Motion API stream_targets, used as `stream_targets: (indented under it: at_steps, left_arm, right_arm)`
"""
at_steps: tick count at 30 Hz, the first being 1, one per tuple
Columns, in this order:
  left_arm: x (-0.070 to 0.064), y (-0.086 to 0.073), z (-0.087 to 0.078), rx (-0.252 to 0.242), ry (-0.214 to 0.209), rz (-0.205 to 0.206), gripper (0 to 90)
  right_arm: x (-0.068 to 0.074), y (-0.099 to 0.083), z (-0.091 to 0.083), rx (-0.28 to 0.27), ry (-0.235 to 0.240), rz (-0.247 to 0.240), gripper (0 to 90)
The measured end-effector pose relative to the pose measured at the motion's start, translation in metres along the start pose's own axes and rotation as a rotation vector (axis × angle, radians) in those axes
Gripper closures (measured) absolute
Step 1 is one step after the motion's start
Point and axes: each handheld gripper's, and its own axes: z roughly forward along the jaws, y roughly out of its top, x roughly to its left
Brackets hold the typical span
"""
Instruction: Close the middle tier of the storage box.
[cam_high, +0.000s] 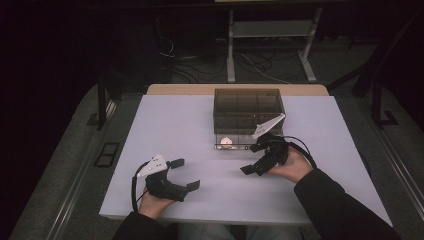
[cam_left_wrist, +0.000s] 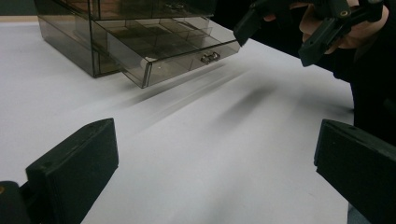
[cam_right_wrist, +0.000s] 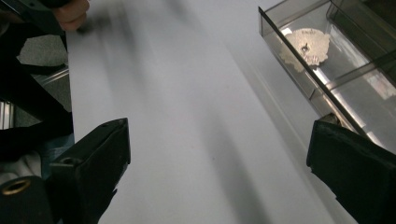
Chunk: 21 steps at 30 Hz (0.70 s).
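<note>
A white table (cam_high: 175, 125) carried a smoky clear cabinet (cam_high: 248, 107) at its far middle, bottom drawer (cam_high: 232, 142) pulled out with a pale round piece (cam_high: 226, 141) inside. The right gripper (cam_high: 257, 159) hung just beside the drawer front, jaws spread and empty. The left gripper (cam_high: 186, 174) sat well apart near the front edge, likewise spread and empty.

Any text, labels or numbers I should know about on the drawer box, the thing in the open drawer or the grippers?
No readable text anywhere.
Silvery round piece in the open drawer: faint marks along its top edge, too blurred to read.
Smoked plastic drawer box: no label or number visible.
Left gripper and right gripper: plain black jaws and grey plates, no markings legible.
</note>
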Motion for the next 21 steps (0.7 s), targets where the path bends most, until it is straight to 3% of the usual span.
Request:
stream_targets:
  at_steps: [2,4,8,9,21]
  left_arm:
    - [0.000,0.000,0.000,0.001,-0.001,0.001,0.0]
    - [0.000,0.000,0.000,0.000,-0.001,0.000,0.0]
    - [0.000,0.000,0.000,0.000,-0.001,0.000,0.0]
    - [0.000,0.000,0.000,-0.001,-0.002,0.000,0.0]
    - [0.000,0.000,0.000,-0.001,-0.002,0.000,0.0]
  right_arm:
    - [-0.001,-0.004,0.000,0.013,-0.004,0.006,6.0]
    - [-0.002,-0.006,0.001,0.007,0.002,0.007,15.4]
    - [-0.003,-0.008,0.001,0.007,0.003,0.002,16.7]
    - [-0.004,-0.008,0.002,0.008,-0.003,-0.005,22.5]
    - [-0.012,-0.009,0.009,0.004,-0.028,0.001,52.5]
